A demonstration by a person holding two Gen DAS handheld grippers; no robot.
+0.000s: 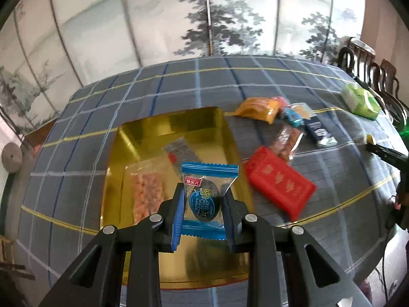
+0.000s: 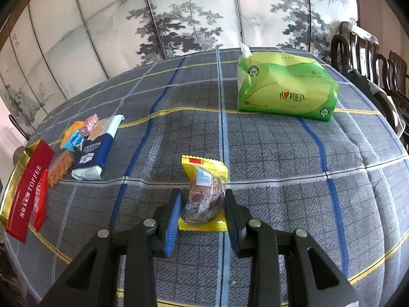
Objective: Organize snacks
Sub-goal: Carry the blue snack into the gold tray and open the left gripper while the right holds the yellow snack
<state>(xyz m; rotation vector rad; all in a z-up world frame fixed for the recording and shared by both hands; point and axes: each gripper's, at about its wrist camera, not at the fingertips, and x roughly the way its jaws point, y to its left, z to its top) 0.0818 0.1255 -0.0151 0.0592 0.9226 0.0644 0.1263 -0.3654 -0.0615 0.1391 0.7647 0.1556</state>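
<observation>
A blue-edged clear snack packet is being clamped between the pads of the left gripper, and it is being held above the gold tin tray, over the tray's near right part. Inside the tray, a clear bag of orange snacks and a grey-labelled sachet are being kept on the gold floor. Just right of the tray, a red toffee pack is being rested on the plaid tablecloth, and beyond it a cluster of packets is being left, among them an orange pouch and a dark blue pack. Far right of the tray, a green tissue pack is being seen. A yellow-edged clear snack packet is being gripped between the pads of the right gripper, well right of the tray; whether it is being lifted off the cloth cannot be told.
</observation>
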